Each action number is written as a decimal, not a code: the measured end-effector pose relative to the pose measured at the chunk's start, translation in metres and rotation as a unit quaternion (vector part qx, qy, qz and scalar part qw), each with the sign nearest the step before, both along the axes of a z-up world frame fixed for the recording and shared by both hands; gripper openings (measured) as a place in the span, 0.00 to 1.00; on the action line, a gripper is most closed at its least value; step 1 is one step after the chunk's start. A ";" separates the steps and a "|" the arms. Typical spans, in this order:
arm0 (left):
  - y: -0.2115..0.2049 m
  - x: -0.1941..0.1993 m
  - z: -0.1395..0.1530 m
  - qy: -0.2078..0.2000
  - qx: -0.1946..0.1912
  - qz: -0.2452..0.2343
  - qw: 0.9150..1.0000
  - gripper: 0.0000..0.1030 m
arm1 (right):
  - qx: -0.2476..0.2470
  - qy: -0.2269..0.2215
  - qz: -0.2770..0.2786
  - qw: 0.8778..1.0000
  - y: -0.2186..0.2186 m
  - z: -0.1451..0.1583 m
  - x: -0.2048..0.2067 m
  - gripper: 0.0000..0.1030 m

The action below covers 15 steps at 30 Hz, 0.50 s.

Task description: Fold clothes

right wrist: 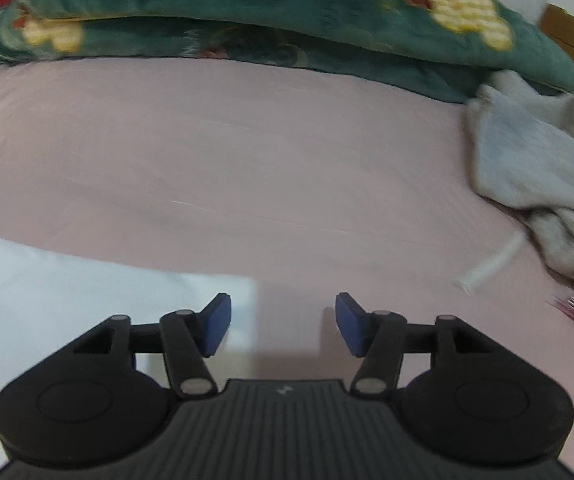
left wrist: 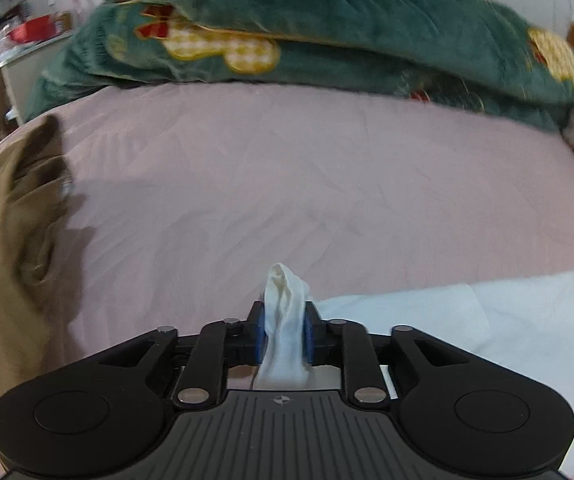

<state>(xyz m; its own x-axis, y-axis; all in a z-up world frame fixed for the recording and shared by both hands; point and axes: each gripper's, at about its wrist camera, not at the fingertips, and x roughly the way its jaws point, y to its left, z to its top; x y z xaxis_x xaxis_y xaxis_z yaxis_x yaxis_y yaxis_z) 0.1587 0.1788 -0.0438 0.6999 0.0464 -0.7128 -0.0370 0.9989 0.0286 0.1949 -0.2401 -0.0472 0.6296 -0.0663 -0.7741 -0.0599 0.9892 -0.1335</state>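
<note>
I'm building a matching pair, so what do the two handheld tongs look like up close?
Both the left tongs and the right tongs are alike: a matt black ribbed body, round black side housings, black linkage arms with silver pivot pins, and blue rubber pads on the fingers. Each body carries a small white mark. No cables or sleeves show.

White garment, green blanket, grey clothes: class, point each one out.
white garment (left wrist: pixel 287 320), left wrist view, bunched fold between the fingers
green blanket (left wrist: pixel 327 12), left wrist view, plush top
grey clothes (right wrist: pixel 535 160), right wrist view, crumpled middle
</note>
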 end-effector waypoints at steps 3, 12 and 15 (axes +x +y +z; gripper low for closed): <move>0.009 -0.020 0.020 -0.031 0.028 0.026 0.999 0.36 | 0.041 -0.033 0.015 0.999 0.001 0.017 -0.033 0.65; -0.043 -0.076 0.024 -0.040 0.009 -0.022 0.999 0.61 | 0.071 0.012 0.119 0.990 0.088 -0.005 -0.088 0.83; -0.035 -0.091 -0.015 0.005 0.044 -0.019 0.999 0.65 | 0.056 0.050 0.105 0.992 0.076 -0.024 -0.101 0.87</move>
<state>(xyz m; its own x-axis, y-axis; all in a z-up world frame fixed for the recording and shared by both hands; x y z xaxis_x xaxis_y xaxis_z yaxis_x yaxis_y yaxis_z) 0.0677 0.1438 -0.0585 0.6957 0.0825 -0.7135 0.0014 0.9932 0.1162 0.0940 -0.1645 -0.0717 0.5396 0.1485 -0.8287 -0.2740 0.9617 -0.0061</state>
